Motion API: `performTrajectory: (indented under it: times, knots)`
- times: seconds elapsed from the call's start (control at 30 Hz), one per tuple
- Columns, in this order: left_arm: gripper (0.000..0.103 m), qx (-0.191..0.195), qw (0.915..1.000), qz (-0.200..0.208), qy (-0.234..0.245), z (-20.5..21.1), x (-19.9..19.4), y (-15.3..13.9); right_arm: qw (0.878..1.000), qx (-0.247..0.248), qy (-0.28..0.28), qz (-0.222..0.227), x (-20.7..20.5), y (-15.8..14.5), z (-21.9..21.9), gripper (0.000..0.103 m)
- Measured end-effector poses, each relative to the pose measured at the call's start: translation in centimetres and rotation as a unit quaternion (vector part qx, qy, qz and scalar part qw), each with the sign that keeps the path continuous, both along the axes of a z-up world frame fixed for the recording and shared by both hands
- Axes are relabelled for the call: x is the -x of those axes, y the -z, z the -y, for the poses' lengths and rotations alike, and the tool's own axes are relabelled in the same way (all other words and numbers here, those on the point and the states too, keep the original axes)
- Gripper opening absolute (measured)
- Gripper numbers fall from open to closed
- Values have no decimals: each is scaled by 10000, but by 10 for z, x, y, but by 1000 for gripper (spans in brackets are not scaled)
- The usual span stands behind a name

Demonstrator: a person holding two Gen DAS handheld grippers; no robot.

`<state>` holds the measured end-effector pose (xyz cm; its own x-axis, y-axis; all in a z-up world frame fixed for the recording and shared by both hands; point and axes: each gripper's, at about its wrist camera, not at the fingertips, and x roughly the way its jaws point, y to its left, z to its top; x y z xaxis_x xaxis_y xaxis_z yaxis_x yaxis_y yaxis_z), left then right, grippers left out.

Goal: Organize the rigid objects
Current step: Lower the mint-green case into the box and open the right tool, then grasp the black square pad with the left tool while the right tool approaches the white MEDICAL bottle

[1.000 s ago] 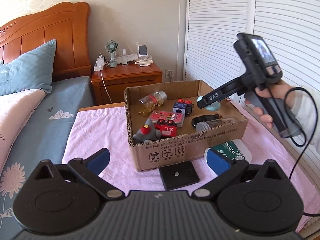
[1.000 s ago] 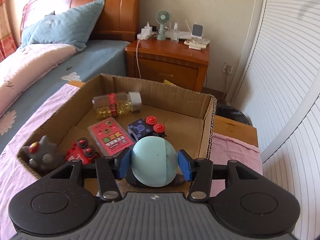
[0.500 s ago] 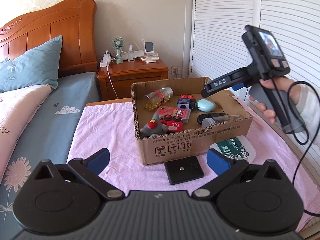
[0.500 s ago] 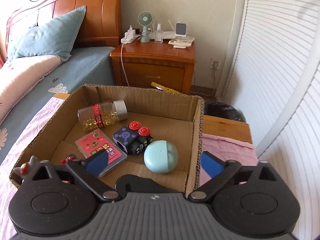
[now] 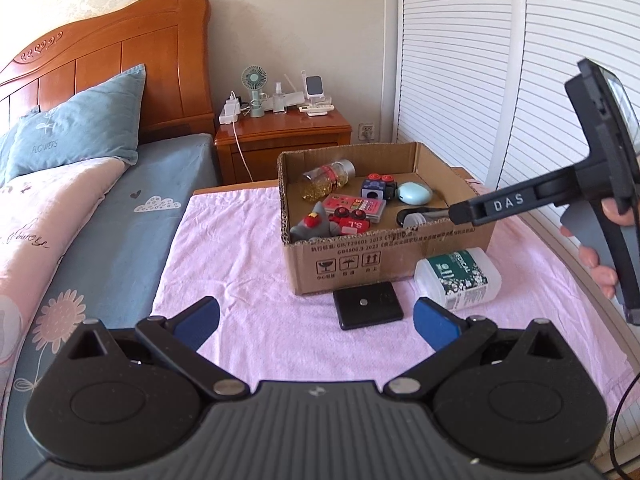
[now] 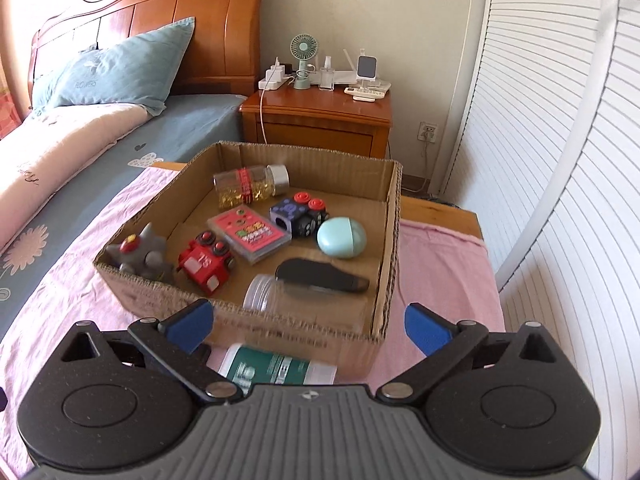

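My left tongs gape empty; flat black square plate lies just ahead on the pink-clothed table. White green-labelled bottle lies on its side right of it, nearer my right tongs, also spread wide, empty. Open cardboard box holds the pale blue egg-shaped case, toy cars, pill jar.

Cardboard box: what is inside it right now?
Cardboard box holds a capsule bottle, two toy cars, pink card case, mint egg, grey toy, black case, clear jar; its floor underneath them is hidden.
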<state>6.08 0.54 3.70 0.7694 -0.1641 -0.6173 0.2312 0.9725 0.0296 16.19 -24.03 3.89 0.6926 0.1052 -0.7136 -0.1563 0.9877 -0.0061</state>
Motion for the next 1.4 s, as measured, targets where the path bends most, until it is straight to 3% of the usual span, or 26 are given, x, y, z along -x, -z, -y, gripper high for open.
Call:
performTrajectory:
  times: [0.17,0.47,0.8,1.17,1.4]
  knots:
    - [102,68,10000,44,-4,-2,10,2,9997,-196,133,-90,20,14,-1,103]
    - [102,-24,10000,-34,-66,2,4,28,9992,-133,348,-177,29,46,-17,103]
    - [102,40,9995,-291,-94,0,-14,49,9982,285,435,-288,15,78,-36,103]
    - [102,-7,9984,-573,-2,9,-39,63,9956,471,529,-610,16,99,-21,103]
    - [102,-22,9974,-723,58,23,-73,75,9973,134,427,-585,24,104,-7,103]
